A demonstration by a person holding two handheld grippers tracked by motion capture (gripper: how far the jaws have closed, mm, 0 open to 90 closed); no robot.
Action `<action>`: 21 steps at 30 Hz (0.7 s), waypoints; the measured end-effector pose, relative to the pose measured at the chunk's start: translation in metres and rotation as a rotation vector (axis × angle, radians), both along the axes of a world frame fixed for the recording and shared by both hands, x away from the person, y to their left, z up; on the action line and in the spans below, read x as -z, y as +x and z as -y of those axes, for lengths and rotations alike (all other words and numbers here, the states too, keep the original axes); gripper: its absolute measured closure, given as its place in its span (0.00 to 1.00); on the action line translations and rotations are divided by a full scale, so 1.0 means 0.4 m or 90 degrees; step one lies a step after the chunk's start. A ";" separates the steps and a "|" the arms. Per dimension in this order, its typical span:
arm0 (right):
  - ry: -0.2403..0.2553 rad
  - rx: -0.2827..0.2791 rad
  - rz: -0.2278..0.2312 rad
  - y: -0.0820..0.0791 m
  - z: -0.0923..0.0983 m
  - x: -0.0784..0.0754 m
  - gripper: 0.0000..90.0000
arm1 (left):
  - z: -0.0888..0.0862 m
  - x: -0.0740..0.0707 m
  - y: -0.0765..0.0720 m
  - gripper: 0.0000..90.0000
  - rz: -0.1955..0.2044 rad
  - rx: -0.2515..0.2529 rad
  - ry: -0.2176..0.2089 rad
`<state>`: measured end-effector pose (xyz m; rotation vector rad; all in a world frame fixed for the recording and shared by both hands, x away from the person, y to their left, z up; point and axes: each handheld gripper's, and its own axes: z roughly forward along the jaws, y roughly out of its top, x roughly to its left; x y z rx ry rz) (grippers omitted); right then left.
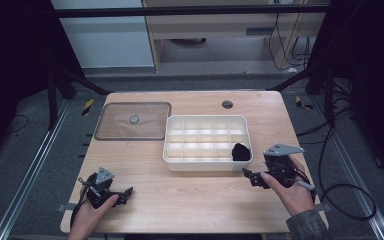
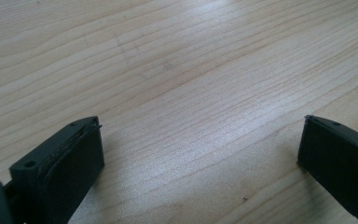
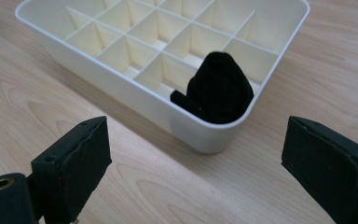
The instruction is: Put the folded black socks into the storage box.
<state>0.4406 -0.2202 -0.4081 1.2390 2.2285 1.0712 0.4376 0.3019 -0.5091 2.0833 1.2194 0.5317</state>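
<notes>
Right gripper (image 3: 193, 163) stands with its jaws spread wide and nothing between them, just off the near right corner of the white divided tray (image 3: 121, 86). Straight ahead of those jaws, in the tray's corner compartment closest to the gripper, sits a black cloth bundle (image 3: 216, 88), bunched up and rising a little above the rim. It leans against the rounded corner wall, apart from both jaw pads. The other compartments that can be seen beyond it hold nothing.

From the high view, the right gripper (image 1: 255, 175) points leftward along the table's near edge, with the tray (image 1: 207, 164) just beyond it and the bundle (image 1: 240, 151) near it. The right hand (image 1: 287, 187) wraps the gripper body from behind, the forearm coming in from the lower right.

Left gripper (image 1: 125, 191) lies low on the bare wooden table (image 2: 177, 70), well apart from the tray, its jaws also wide apart and holding nothing. The left hand (image 1: 92, 212) grips it from below. A clear lid (image 1: 134, 121) lies flat beyond the left gripper, just beside the tray's far left side.
</notes>
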 end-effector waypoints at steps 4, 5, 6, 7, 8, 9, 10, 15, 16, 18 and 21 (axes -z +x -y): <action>-0.003 -0.004 -0.010 -0.010 0.011 0.017 0.12 | 0.000 0.000 0.000 0.00 0.000 0.000 0.000; -0.007 -0.003 -0.011 -0.013 0.014 0.022 0.14 | 0.000 0.000 0.000 0.00 0.000 0.000 0.000; -0.011 -0.004 -0.013 -0.015 0.017 0.027 0.16 | 0.000 0.000 0.000 0.00 0.000 0.000 0.000; -0.012 -0.005 -0.016 -0.018 0.021 0.032 0.16 | 0.000 0.000 0.000 0.00 0.000 0.000 0.000; -0.014 -0.008 -0.014 -0.020 0.026 0.037 0.16 | 0.000 0.000 0.000 0.00 0.000 0.000 0.000; -0.014 -0.009 -0.009 -0.023 0.033 0.044 0.16 | 0.000 0.000 0.000 0.00 0.000 0.000 0.000; -0.011 -0.007 -0.007 -0.025 0.037 0.048 0.16 | 0.000 0.000 0.000 0.00 0.000 0.000 0.000; -0.024 -0.010 0.015 -0.035 0.061 0.080 0.16 | 0.000 0.000 0.001 0.00 0.000 0.001 0.001; -0.025 -0.008 0.012 -0.038 0.066 0.088 0.16 | 0.000 0.000 0.001 0.00 -0.001 0.003 0.002; -0.029 -0.007 0.025 -0.041 0.076 0.105 0.16 | 0.000 0.000 0.001 0.00 -0.001 0.003 0.002; -0.038 -0.010 0.021 -0.043 0.089 0.130 0.16 | 0.000 0.000 0.001 0.00 0.000 0.002 0.000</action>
